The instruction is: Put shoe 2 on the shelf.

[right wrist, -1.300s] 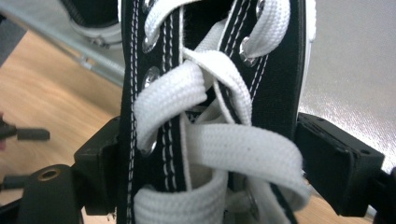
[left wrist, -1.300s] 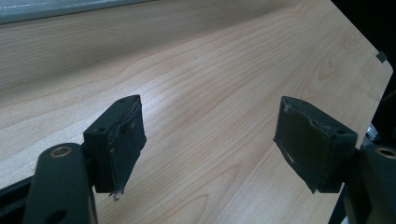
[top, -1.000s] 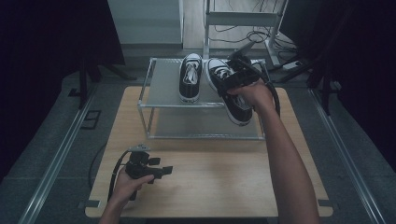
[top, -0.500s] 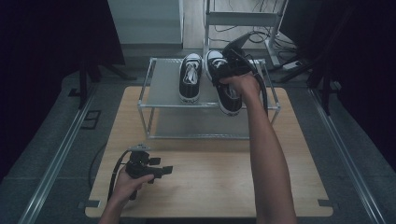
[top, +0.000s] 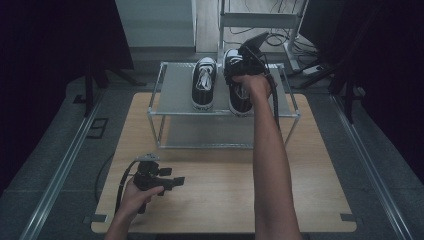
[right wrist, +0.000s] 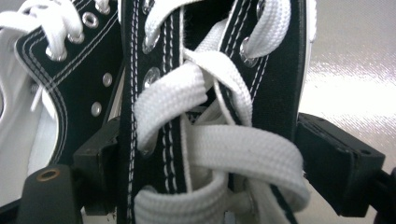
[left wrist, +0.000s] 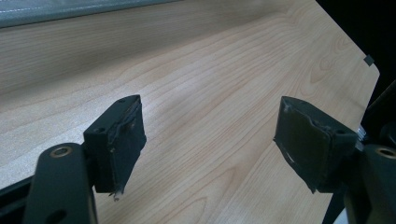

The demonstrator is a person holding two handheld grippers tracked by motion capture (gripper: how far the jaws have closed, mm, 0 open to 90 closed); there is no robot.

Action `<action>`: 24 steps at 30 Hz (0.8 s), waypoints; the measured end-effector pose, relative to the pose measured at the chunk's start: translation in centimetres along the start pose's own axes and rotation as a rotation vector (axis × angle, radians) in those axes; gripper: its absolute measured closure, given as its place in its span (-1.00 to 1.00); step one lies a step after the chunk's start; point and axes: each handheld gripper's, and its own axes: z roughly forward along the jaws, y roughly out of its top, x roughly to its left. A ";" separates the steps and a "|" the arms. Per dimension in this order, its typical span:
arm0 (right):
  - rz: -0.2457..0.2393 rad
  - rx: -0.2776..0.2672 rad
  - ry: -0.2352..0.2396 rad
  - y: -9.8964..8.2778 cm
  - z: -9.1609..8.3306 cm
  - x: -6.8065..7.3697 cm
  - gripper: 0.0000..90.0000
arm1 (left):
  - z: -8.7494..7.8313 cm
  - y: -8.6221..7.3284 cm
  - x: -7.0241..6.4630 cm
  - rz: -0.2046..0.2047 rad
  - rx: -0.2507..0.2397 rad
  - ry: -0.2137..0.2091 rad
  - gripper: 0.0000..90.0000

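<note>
Right claw [top: 239,67] clenched across the laced shoe [top: 239,95] — setting it beside its mate [top: 203,82] on the rack [top: 170,95]. Left claw [top: 175,181] released, idle over the table [top: 225,190].

Wooden table [top: 220,200], cables [top: 260,31] behind.

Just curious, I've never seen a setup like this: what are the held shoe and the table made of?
The right shoe looks like black canvas: matte weave, white stitching, metal eyelets, woven white laces. The table looks like pale wood or laminate, judging by its grain lines.

Right shoe [right wrist: 205,116] toe and heel beyond frame edges.
</note>
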 end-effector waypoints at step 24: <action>0.098 0.057 -0.029 2.2 3.5 0.2 -0.66 | -0.2 -0.2 0.4 -0.015 -0.003 0.008 -0.46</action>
